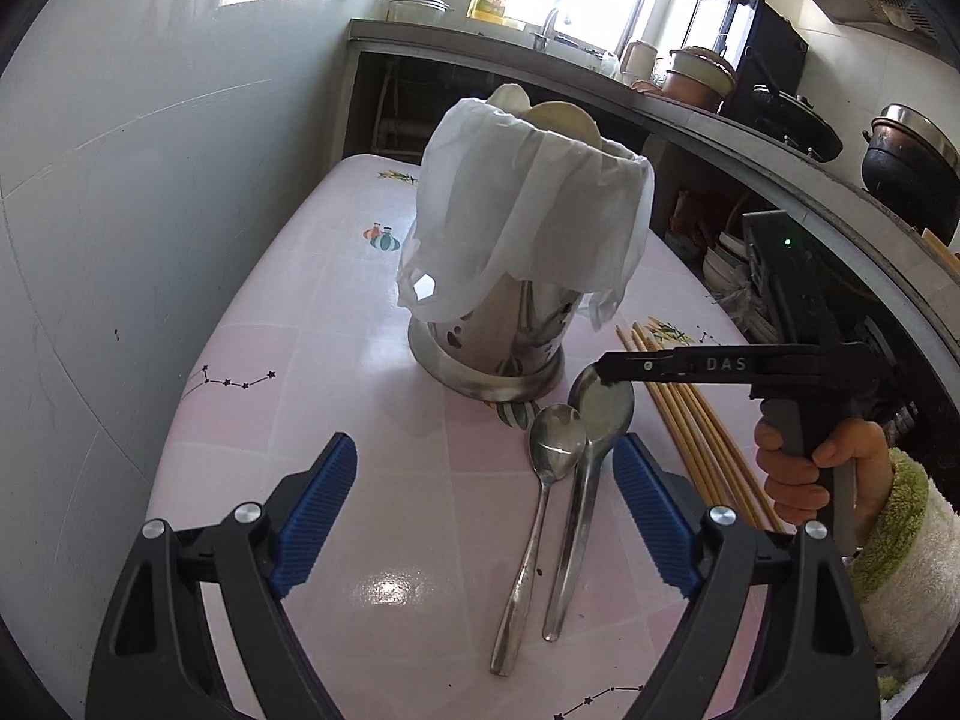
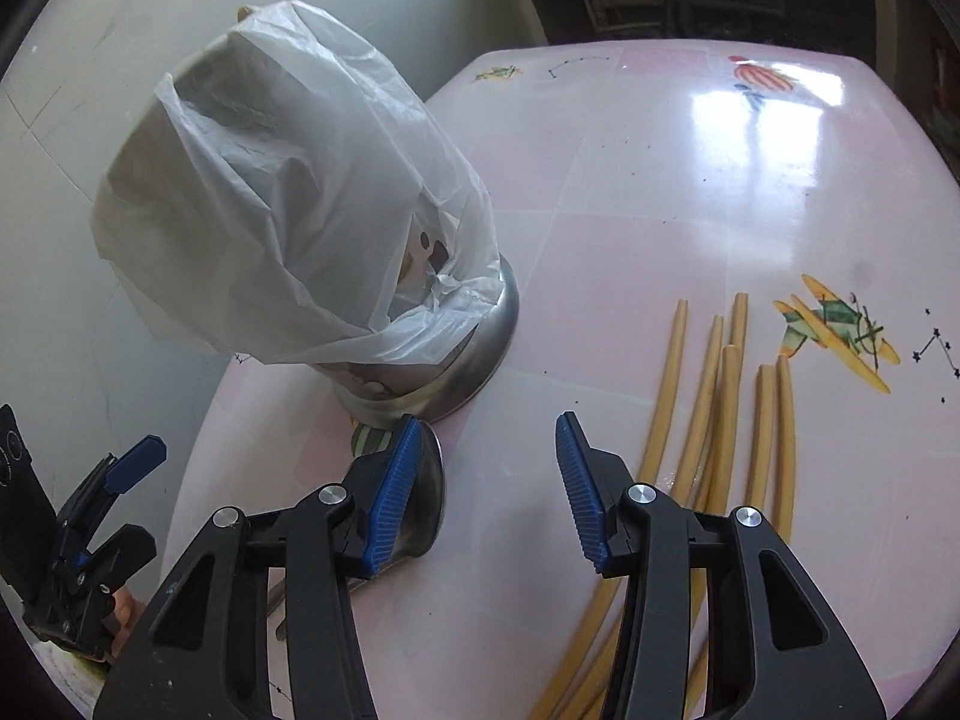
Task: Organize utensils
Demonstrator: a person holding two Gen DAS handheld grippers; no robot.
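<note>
Pink checked tabletop (image 1: 336, 324) is seen from both wrist cameras. A steel utensil holder (image 1: 492, 354), draped with a white plastic bag (image 1: 528, 210), stands near the middle of the tabletop. Two metal spoons (image 1: 552, 480) lie side by side just in front of it, and a bundle of wooden chopsticks (image 2: 720, 396) lies toward the tabletop's right edge. The left gripper (image 1: 486, 504) is held above the spoon handles, fingers spread wide and empty. The right gripper (image 2: 486, 492) is partly open, nothing clamped; one of its fingers (image 2: 393, 492) is at the larger spoon's bowl.
</note>
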